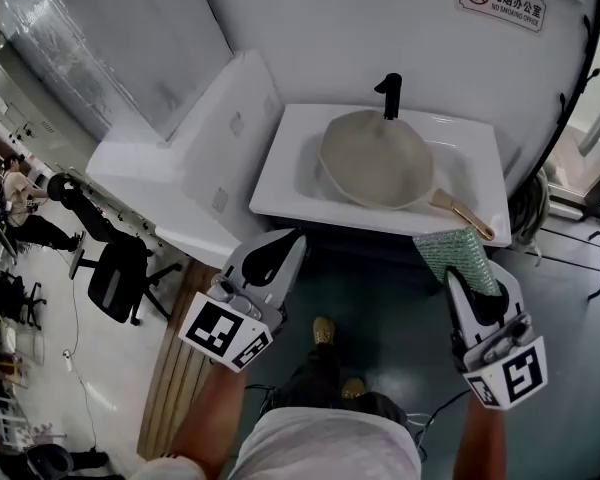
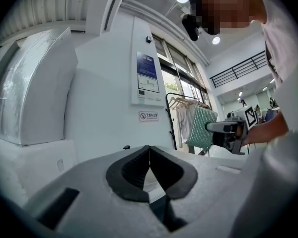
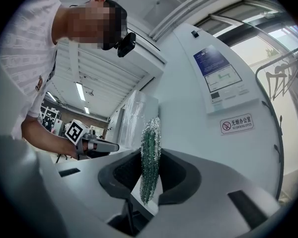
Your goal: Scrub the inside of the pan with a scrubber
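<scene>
A beige pan (image 1: 377,158) with a wooden handle (image 1: 462,214) lies in the white sink (image 1: 280,178), under a black tap (image 1: 390,95). My right gripper (image 1: 467,278) is shut on a green scrubber (image 1: 456,256), held in front of the sink's near right corner, short of the pan. The scrubber (image 3: 150,155) stands edge-on between the right jaws. My left gripper (image 1: 285,243) is shut and holds nothing, near the sink's front left edge. In the left gripper view the left gripper (image 2: 149,150) shows its jaws meeting, with the scrubber (image 2: 201,129) off to the right.
A white slanted cabinet (image 1: 195,158) adjoins the sink on the left. A no-smoking sign (image 1: 502,2) hangs on the white wall behind. An office chair (image 1: 120,278) stands on the floor to the left, cables (image 1: 545,218) at the right. The person's feet (image 1: 323,330) stand before the sink.
</scene>
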The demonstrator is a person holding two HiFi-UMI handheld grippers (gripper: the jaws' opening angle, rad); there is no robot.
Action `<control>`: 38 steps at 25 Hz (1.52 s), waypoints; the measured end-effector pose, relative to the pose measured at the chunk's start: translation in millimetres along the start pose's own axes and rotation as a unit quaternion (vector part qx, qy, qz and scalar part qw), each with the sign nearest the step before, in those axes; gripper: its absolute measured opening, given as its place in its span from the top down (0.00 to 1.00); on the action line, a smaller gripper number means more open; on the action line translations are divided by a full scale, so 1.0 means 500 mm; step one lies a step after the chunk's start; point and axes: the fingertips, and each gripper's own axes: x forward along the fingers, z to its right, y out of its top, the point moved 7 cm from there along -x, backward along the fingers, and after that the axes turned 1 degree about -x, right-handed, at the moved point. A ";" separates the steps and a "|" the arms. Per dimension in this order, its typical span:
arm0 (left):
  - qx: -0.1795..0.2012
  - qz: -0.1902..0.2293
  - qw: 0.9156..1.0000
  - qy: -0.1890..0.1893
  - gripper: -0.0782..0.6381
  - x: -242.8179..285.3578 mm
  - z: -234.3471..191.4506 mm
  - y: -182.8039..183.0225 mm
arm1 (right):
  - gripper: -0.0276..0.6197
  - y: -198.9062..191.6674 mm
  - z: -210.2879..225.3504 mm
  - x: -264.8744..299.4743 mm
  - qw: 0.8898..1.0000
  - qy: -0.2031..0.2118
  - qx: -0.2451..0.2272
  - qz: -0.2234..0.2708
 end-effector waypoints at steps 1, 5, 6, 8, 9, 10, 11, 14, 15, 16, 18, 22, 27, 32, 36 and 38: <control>-0.001 -0.002 1.000 0.002 0.87 0.014 -0.015 -0.005 | 0.83 -0.005 0.006 0.014 1.000 -0.001 -0.003 -0.002; -0.007 -0.018 1.000 0.005 0.87 0.073 -0.088 -0.030 | 0.83 -0.025 0.032 0.082 1.000 -0.005 -0.009 -0.011; -0.008 -0.020 1.000 0.003 0.87 0.088 -0.107 -0.035 | 0.83 -0.028 0.038 0.099 1.000 -0.006 -0.010 -0.015; -0.011 -0.024 1.000 -0.004 0.87 0.118 -0.144 -0.045 | 0.83 -0.036 0.050 0.136 1.000 -0.010 -0.014 -0.022; -0.012 -0.026 1.000 -0.008 0.87 0.134 -0.163 -0.050 | 0.83 -0.040 0.056 0.155 0.999 -0.012 -0.015 -0.025; -0.013 -0.030 0.999 -0.012 0.87 0.149 -0.182 -0.056 | 0.83 -0.044 0.062 0.174 0.999 -0.015 -0.015 -0.029; -0.015 -0.035 0.999 -0.016 0.87 0.165 -0.200 -0.062 | 0.83 -0.050 0.068 0.193 0.999 -0.017 -0.015 -0.032; -0.019 -0.048 0.998 -0.025 0.87 0.210 -0.251 -0.084 | 0.83 -0.067 0.080 0.248 0.999 -0.023 -0.015 -0.045; -0.021 -0.052 0.998 -0.027 0.87 0.224 -0.267 -0.092 | 0.83 -0.072 0.082 0.266 0.998 -0.024 -0.016 -0.049; -0.023 -0.054 0.998 -0.030 0.87 0.237 -0.281 -0.100 | 0.83 -0.076 0.084 0.282 0.998 -0.025 -0.018 -0.052; -0.029 -0.059 0.997 -0.036 0.87 0.260 -0.308 -0.114 | 0.83 -0.082 0.088 0.313 0.998 -0.027 -0.024 -0.059; -0.044 -0.071 0.995 -0.045 0.87 0.300 -0.351 -0.142 | 0.83 -0.096 0.103 0.362 0.996 -0.039 -0.035 -0.075; -0.056 -0.089 0.993 -0.054 0.87 0.339 -0.391 -0.170 | 0.83 -0.115 0.117 0.406 0.993 -0.050 -0.051 -0.098; -0.061 -0.105 0.991 -0.061 0.87 0.370 -0.417 -0.189 | 0.83 -0.139 0.130 0.437 0.990 -0.052 -0.062 -0.119; -0.070 -0.129 0.987 -0.065 0.87 0.401 -0.426 -0.204 | 0.83 -0.164 0.150 0.468 0.982 -0.043 -0.097 -0.156; -0.073 -0.147 0.984 -0.062 0.86 0.416 -0.426 -0.213 | 0.83 -0.186 0.161 0.483 0.973 -0.033 -0.122 -0.192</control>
